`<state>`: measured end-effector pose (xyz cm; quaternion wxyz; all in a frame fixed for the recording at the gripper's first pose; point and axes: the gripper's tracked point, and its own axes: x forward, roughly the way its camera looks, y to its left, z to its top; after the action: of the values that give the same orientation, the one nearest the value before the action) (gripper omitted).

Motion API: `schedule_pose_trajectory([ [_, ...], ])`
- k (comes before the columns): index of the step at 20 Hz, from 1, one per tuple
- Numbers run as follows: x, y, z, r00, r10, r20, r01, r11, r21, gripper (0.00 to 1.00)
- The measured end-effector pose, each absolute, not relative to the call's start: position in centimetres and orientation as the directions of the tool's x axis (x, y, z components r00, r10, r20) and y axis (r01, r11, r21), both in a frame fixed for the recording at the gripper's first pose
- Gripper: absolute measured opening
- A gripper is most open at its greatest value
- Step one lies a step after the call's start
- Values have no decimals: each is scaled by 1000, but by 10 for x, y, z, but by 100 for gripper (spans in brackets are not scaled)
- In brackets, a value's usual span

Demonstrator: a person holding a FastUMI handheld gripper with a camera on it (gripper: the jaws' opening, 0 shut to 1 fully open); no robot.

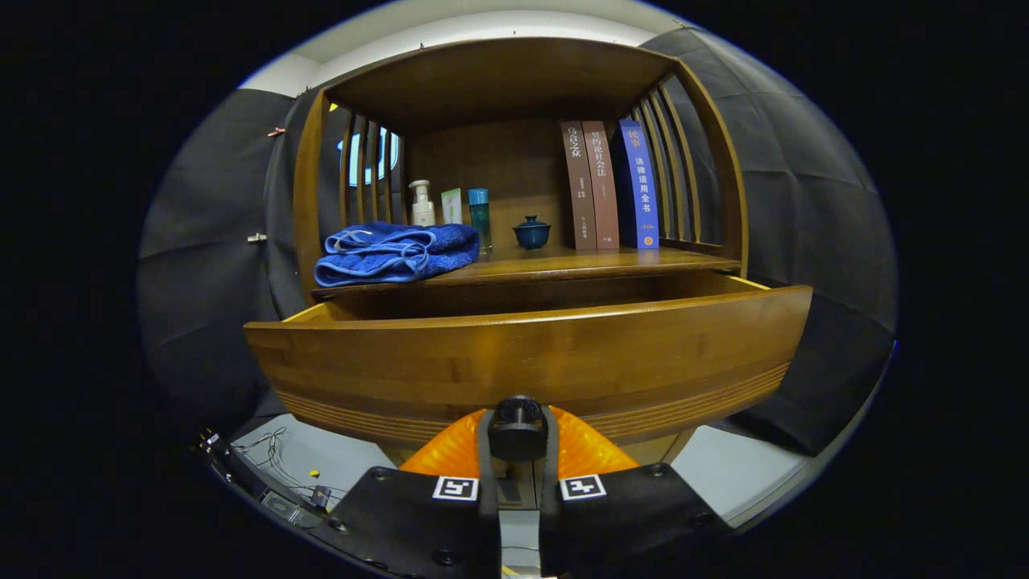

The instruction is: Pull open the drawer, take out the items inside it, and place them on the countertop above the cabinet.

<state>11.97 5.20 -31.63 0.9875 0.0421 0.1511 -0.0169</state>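
Note:
The wooden drawer [530, 362] stands pulled out from the cabinet, its curved front panel close ahead of me. My gripper [518, 430] is shut on the drawer's dark round knob [518, 425], with one finger pressing on each side of it. The drawer's inside is hidden behind the front panel. Above the drawer runs the wooden countertop [595, 261]. On its left part lies a folded blue towel [395, 252].
At the back of the countertop stand a white pump bottle [422, 204], a teal bottle [479, 215], a small dark blue lidded cup [531, 232] and three upright books [612, 185]. Slatted wooden sides and a wooden top enclose the shelf. Cables [273, 462] lie on the floor at lower left.

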Motion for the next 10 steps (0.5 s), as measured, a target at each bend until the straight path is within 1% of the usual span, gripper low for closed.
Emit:
schedule_pose_trajectory([
  [5,87,53,-315,954,-16,-299,43,996,84,22],
  [10,79,53,-320,955,-10,-297,32,997,69,23],
])
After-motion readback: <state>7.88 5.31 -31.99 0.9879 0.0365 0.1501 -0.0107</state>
